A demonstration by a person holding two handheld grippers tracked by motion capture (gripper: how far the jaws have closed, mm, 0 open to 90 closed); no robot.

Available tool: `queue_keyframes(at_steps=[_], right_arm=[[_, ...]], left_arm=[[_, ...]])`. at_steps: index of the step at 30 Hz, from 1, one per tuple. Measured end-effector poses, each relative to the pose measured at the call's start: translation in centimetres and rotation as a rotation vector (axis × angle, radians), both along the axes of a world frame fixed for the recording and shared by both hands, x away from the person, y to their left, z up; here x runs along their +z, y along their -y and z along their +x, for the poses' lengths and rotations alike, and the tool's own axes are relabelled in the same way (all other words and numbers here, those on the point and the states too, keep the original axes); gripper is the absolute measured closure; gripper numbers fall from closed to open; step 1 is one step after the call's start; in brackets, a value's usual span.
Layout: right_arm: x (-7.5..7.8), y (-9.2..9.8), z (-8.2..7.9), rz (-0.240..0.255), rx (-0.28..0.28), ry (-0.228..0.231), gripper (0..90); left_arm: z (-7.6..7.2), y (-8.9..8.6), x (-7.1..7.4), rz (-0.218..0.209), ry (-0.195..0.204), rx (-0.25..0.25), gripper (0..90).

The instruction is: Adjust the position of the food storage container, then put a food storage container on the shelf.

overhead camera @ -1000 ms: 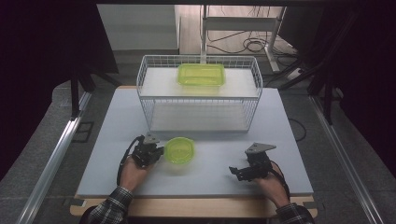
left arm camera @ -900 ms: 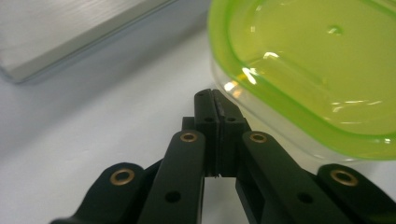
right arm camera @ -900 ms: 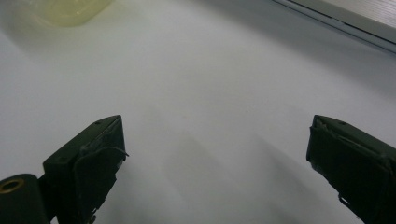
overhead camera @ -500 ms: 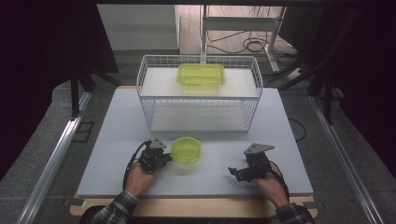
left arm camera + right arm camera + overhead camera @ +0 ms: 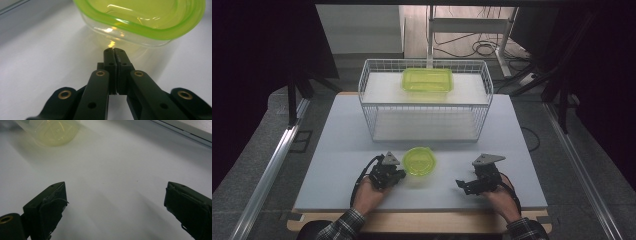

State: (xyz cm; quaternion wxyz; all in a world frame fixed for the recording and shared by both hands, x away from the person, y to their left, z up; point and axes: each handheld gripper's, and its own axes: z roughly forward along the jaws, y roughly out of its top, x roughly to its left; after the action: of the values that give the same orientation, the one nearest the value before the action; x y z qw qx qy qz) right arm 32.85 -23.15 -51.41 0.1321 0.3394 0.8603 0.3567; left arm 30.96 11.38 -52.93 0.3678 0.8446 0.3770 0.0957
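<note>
A small round clear container with a green lid (image 5: pixel 419 161) stands on the white table (image 5: pixel 337 150) near its front. My left gripper (image 5: pixel 401 173) lies low on the table just left of it, jaws shut with nothing between them. In the left gripper view the joined tips (image 5: pixel 114 51) sit right at the container's (image 5: pixel 140 22) clear lower wall. My right gripper (image 5: pixel 460 184) rests on the table farther right, apart from the container and pointing left. Its jaws (image 5: pixel 116 192) stand wide open over bare table, with the container (image 5: pixel 53 130) blurred at the upper left.
A white wire basket (image 5: pixel 424 100) stands across the back middle of the table. A rectangular green container (image 5: pixel 427 80) lies on its upper level. Dark floor, metal rails and cables surround the table.
My left gripper has slid to the right along the table, and the small round container has shifted right ahead of it. The right gripper has kept still.
</note>
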Motion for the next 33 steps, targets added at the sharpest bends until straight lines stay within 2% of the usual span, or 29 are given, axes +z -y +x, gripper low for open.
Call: queue_keyframes(at_steps=[2,3,7,9,12,16,21,30,33], right_arm=[[0.1,0.0,-0.1,0.005,-0.002,0.000,4.4],[0.1,0.0,-0.1,0.009,-0.003,0.001,4.5],[0.2,-0.1,-0.1,0.023,-0.003,0.005,4.4],[0.2,-0.1,-0.1,0.027,-0.002,0.006,4.4],[0.3,-0.2,-0.2,0.034,-0.001,0.005,4.4],[0.3,-0.2,-0.2,0.045,0.002,-0.004,4.4],[0.1,-0.3,-0.2,0.063,0.005,-0.013,4.4],[0.4,-0.2,0.1,0.104,-0.022,-0.010,3.6],[0.4,-0.4,0.2,0.110,-0.020,-0.012,3.6]], left_arm=[[-0.3,-0.4,0.3,0.004,0.014,0.013,85.5],[-0.5,-0.6,0.4,-0.004,0.025,0.023,81.0],[-1.4,-1.2,0.8,0.002,0.067,0.057,53.0],[-1.8,-1.6,0.9,0.007,0.075,0.067,40.9],[-2.4,-2.3,0.9,-0.017,0.071,0.092,22.7],[-3.4,-3.1,0.9,-0.010,0.074,0.093,10.2],[-4.3,-3.8,0.6,0.045,0.083,0.092,4.1],[-4.6,-4.0,0.1,0.045,0.112,0.087,0.1],[-4.6,-4.0,0.0,0.063,0.122,0.090,0.0]])
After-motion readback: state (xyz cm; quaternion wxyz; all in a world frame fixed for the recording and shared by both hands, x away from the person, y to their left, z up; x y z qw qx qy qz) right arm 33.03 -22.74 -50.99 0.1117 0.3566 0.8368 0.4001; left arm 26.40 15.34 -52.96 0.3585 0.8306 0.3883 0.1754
